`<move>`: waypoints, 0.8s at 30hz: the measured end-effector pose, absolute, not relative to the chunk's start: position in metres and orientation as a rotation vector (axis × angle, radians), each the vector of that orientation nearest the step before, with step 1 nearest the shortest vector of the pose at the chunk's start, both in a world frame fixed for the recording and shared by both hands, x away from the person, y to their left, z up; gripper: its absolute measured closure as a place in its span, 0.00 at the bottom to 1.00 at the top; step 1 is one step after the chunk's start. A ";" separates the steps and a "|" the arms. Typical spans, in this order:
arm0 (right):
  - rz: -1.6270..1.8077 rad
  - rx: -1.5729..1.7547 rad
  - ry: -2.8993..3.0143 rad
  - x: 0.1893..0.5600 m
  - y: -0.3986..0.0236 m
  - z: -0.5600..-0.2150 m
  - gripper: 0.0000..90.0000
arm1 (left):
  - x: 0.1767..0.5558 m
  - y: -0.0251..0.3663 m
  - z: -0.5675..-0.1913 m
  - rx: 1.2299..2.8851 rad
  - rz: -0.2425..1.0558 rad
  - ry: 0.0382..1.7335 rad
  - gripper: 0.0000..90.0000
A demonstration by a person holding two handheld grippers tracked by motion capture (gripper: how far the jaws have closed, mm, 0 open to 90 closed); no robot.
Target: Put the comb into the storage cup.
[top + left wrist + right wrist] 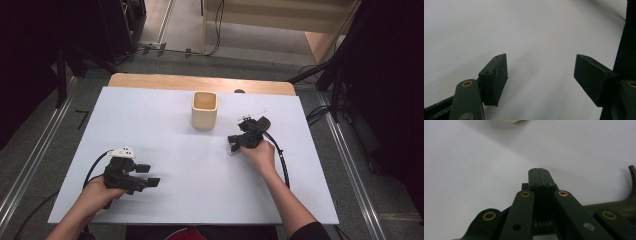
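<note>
A beige square cup [204, 110] stands upright and empty at the back middle of the white table top [165, 125]. My right gripper [234, 142] rests low over the table just right of the cup, and its tips point towards it. In the right gripper view its jaws [539, 171] are pressed together with nothing seen between them, and the cup's base [511, 121] peeks in at the top edge. At the front left, my left gripper [149, 175] is held level. The left gripper view has its jaws [540, 65] wide apart above bare white surface.
The white top lies on a wooden table whose far edge [200, 82] shows behind the cup. Metal rails [35, 155] run along the floor on both sides. Dark stands and cables [325, 75] crowd the back right.
</note>
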State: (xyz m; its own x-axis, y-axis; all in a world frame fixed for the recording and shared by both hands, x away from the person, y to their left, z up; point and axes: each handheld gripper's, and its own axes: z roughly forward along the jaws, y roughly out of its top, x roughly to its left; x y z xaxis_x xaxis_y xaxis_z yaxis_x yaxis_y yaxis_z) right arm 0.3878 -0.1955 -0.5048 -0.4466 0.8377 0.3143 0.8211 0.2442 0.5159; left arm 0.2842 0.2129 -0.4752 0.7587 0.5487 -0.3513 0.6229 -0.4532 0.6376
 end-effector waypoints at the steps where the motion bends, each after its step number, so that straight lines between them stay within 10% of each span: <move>1: 0.990 1.644 2.460 0.388 -0.196 -0.505 0.97 | 0.284 0.213 -0.475 2.159 -0.119 0.874 0.31; 24: 0.952 1.634 2.482 0.378 -0.204 -0.503 0.97 | 0.284 0.214 -0.475 2.155 -0.120 0.873 0.31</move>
